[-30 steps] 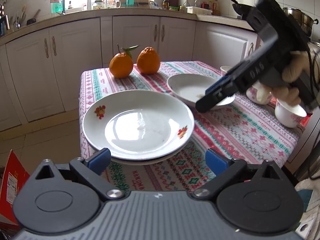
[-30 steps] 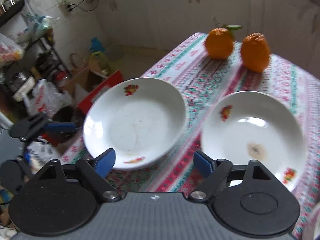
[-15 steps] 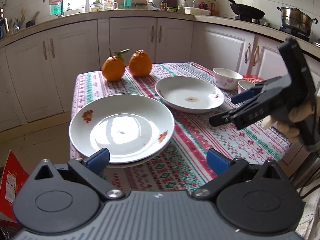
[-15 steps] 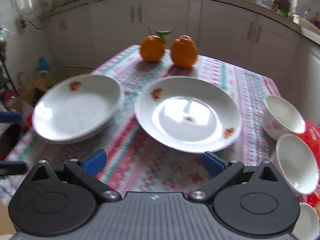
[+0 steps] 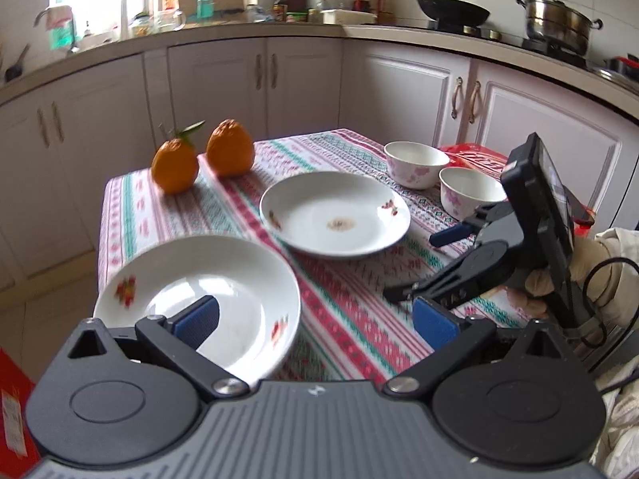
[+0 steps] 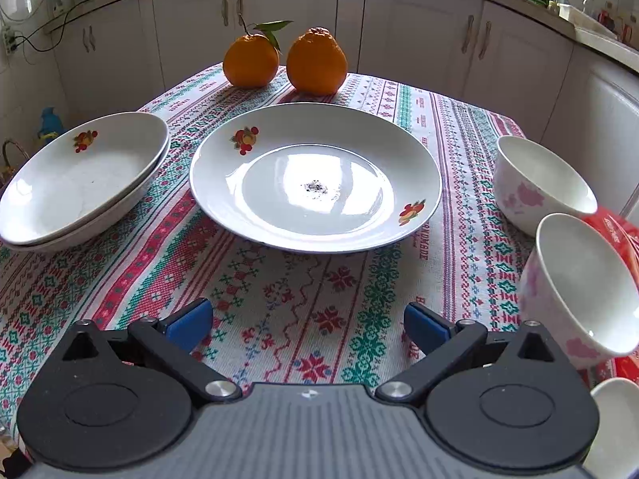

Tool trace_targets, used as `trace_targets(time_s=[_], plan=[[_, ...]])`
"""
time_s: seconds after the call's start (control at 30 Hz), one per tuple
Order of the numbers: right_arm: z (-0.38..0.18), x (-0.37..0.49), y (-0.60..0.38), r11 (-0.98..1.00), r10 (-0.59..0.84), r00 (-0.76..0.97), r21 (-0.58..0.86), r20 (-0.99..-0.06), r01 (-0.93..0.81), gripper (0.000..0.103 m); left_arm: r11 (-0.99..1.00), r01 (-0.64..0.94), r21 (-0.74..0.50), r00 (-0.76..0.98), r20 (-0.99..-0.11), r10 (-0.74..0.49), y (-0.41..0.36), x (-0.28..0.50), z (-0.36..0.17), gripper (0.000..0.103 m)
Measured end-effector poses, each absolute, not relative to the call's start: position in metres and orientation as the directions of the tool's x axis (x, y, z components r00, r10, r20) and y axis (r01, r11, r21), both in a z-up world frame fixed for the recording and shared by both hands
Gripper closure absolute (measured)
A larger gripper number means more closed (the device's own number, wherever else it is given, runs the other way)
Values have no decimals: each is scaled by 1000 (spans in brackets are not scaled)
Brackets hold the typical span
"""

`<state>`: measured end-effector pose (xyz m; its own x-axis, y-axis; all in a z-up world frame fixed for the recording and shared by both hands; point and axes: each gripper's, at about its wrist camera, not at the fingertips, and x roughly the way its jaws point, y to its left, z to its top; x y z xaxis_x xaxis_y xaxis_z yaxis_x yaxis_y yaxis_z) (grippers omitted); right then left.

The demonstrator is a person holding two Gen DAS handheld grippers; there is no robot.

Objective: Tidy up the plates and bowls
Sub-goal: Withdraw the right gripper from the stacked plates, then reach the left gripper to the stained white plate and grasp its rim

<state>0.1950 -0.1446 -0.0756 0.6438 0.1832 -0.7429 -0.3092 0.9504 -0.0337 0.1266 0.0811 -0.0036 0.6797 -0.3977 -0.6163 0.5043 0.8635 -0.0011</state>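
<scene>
Two white fruit-print plates are stacked at the table's left, also in the left wrist view. A single plate with a dark speck lies in the middle, also in the left wrist view. Two pink-flowered bowls stand at the right, one far and one near; a third rim shows at the bottom right. My right gripper is open and empty above the cloth in front of the middle plate. My left gripper is open and empty beside the stack.
Two oranges sit at the table's far edge. The table has a patterned cloth. A red item lies under the bowls at the right. White cabinets surround the table.
Both grippers have drawn back toward the near side of the table. The right gripper swung from over the left stack to face the middle plate squarely. Plates and bowls stayed put.
</scene>
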Motion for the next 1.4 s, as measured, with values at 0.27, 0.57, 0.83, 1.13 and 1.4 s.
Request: trace_targets(time_s=[0.27, 0.57, 0.83, 1.13, 1.4], plan=[[-79, 200, -147, 954, 201, 656, -7, -728, -300, 0, 837, 546, 35, 665, -626, -408, 61, 179, 6, 1], [-80, 201, -147, 957, 197, 673, -8, -713, -289, 0, 781, 622, 57, 601, -674, -430, 35, 241, 6, 1], [-78, 210, -146, 951, 208, 655, -6, -726, -308, 0, 755, 655, 23, 539, -714, -447, 17, 299, -3, 1], [-78, 216, -144, 947, 214, 646, -5, -733, -320, 0, 736, 676, -52, 425, -788, -446, -1, 358, -28, 1], [-79, 222, -145, 946, 218, 646, -5, -731, -325, 0, 709, 697, -111, 297, -855, -426, -13, 389, -50, 3]])
